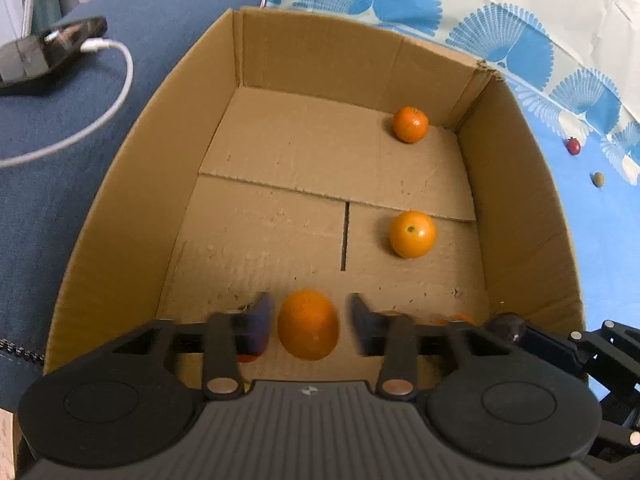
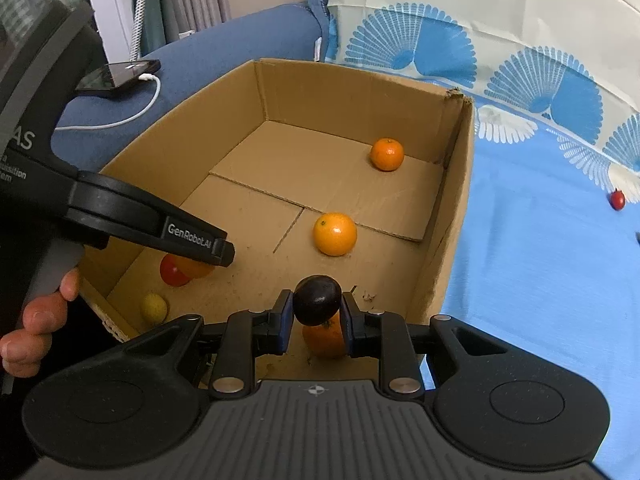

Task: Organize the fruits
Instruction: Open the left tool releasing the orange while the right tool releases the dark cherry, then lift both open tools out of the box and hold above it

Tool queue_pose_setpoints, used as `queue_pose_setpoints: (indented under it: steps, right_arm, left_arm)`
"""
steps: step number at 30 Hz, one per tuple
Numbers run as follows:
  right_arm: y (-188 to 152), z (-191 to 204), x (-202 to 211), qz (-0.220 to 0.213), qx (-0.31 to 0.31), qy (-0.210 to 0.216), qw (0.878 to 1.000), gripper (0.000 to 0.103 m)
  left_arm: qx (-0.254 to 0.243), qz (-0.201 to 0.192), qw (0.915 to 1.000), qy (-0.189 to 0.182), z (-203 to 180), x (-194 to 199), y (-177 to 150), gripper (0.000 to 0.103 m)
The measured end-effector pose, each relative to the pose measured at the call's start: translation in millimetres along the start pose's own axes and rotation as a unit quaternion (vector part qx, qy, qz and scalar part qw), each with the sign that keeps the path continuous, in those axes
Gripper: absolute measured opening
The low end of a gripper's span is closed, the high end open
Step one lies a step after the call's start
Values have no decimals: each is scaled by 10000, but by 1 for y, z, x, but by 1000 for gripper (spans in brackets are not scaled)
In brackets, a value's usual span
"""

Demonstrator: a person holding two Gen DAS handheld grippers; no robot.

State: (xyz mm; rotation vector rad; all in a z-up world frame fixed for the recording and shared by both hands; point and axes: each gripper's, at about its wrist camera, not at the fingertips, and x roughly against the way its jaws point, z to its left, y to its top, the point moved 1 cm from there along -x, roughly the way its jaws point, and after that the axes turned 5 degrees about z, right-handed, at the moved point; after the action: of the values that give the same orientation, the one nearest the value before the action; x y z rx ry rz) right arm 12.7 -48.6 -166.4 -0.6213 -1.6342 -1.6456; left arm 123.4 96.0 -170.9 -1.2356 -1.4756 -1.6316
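The right tool (image 2: 317, 316) is clenched on a dark round fruit (image 2: 317, 300) and holds it over the near right part of the cardboard box (image 2: 348, 92). The left tool (image 1: 308, 326) has its two fingers spread apart. An orange (image 1: 308, 324) sits in the gap between them, blurry, and the fingers do not seem to press on it, so it looks let go or about to drop. The job looks well along. Inside the box there is one orange in the far right corner (image 2: 386, 154), one in the middle right (image 2: 334, 234), and one more right under the dark fruit (image 2: 324, 338). At the near left of the box lie a red fruit (image 2: 173, 272) and a small yellow fruit (image 2: 153, 307). Some fruit is left outside. A small red fruit (image 1: 573, 145) and a tiny greenish one (image 1: 599, 179) lie on the blue cloth (image 2: 540, 240) to the right of the box. The left tool hides part of the red fruit, so I cannot tell what kind it is. The orange under the dark fruit is half hidden too. A phone (image 2: 120, 74) with a white cable (image 2: 132, 118) lies far left, outside the box.
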Motion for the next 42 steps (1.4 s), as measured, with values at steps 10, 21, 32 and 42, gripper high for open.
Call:
queue_pose_setpoints:
  steps: [10,21,32,42]
  right_arm:
    - [-3,13,44,-374,206,-96,9990,96]
    - [-37,30,105,-415,-406,134,9982,99]
    - [-60,52,167,-1204,-178,-174,9924,101]
    - [-73,59,198,-1566,-35,-347,9871,102]
  left_arm:
    - [-73,-617,9981,-20,1,62,-18,103]
    - [155,-647,9978,3,20,118,-79,103]
    - [26,-1326,9912,44,4,174,-108,103]
    - [-23,-1711,9852,7,-6,207,-125,103]
